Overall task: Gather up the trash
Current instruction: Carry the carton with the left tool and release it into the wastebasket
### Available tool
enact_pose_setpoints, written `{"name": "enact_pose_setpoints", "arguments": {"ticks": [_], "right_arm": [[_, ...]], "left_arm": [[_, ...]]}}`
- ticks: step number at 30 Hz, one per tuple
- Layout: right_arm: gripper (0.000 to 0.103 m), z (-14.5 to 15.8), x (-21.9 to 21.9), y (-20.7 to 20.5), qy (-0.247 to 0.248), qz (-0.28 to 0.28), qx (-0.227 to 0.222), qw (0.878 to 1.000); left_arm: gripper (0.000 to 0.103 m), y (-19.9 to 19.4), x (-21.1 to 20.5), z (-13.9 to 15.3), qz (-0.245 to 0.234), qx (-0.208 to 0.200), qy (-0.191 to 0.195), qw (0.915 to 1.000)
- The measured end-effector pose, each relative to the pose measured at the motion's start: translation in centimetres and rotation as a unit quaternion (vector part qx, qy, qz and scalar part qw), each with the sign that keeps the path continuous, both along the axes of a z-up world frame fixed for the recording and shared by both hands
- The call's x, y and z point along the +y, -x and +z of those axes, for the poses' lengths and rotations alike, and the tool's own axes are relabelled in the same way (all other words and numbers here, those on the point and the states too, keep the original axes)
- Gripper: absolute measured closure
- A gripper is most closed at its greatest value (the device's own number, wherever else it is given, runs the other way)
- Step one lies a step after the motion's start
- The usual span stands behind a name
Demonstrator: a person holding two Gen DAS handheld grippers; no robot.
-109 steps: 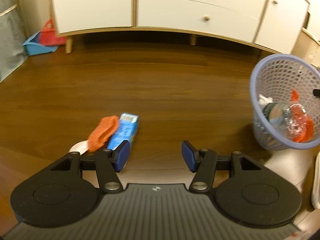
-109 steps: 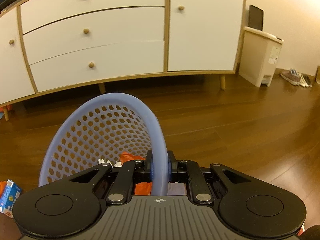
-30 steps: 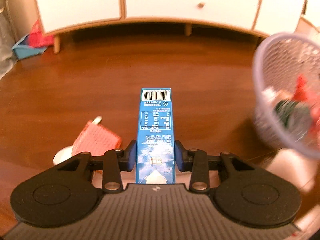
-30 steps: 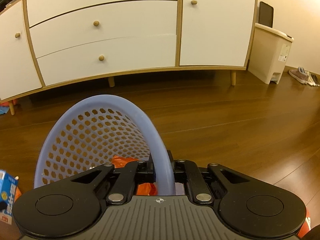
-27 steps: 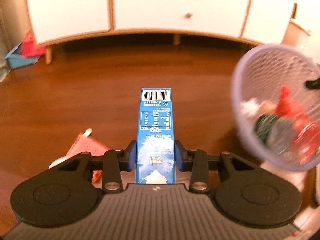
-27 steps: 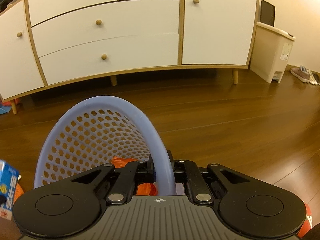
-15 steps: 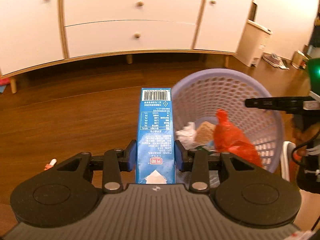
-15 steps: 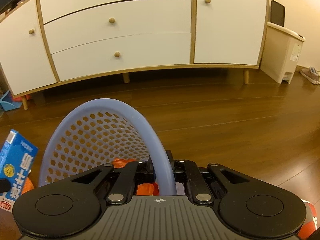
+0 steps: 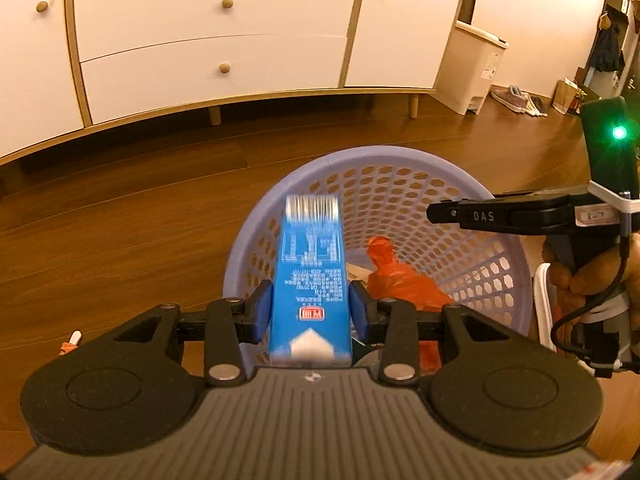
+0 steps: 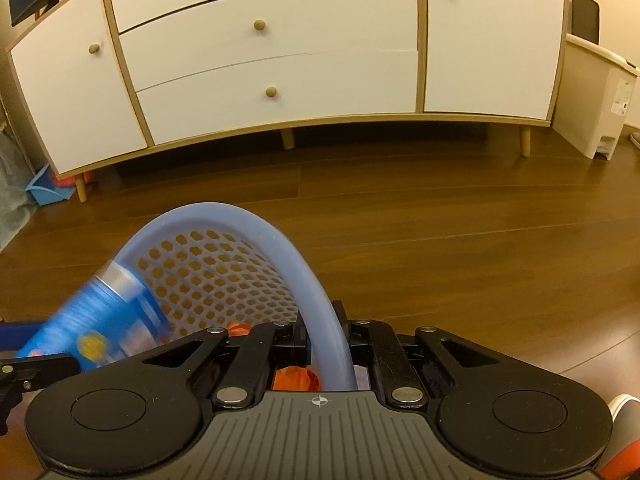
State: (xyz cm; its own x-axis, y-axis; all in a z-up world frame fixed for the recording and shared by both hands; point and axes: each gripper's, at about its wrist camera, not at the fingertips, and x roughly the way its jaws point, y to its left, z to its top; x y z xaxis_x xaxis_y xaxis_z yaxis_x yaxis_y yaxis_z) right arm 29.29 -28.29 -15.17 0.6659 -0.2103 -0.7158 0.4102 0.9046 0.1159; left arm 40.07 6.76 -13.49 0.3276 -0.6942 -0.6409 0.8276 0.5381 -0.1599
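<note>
While the right tool (image 10: 327, 338) clamps the basket (image 9: 486, 258) rim, the left tool (image 9: 310, 315) holds a blue carton (image 9: 310, 280).
The blurred carton points over the basket's mouth, seemingly slipping; a red bag (image 9: 400, 278) lies inside.

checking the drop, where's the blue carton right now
In the left wrist view the blue carton sits between the left gripper pads, over the near rim of the purple basket.
</note>
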Motion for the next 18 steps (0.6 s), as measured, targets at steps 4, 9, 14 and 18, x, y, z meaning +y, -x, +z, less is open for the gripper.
{"name": "enact_pose_setpoints", "arguments": {"ticks": [4, 9, 14, 18], "right_arm": [[0.098, -0.6, -0.5, -0.3, -0.001, 0.0, 0.002, 1.0], [0.098, -1.0, -1.1, -0.6, -0.004, -0.005, 0.004, 1.0], [0.098, -0.8, -0.1, -0.4, -0.005, -0.009, 0.005, 1.0], [0.098, -0.6, 0.3, -0.1, -0.004, -0.01, 0.005, 1.0]], "left_arm": [[0.051, -0.3, 0.5, 0.1, 0.008, 0.008, 0.003, 0.9999], [0.05, -0.7, 1.5, 0.5, 0.023, 0.01, 0.007, 0.9997], [0.05, -1.1, 2.7, 0.4, 0.036, 0.01, 0.006, 0.9993], [0.05, -1.4, 3.7, 0.2, 0.048, 0.012, 0.005, 0.9988]]}}
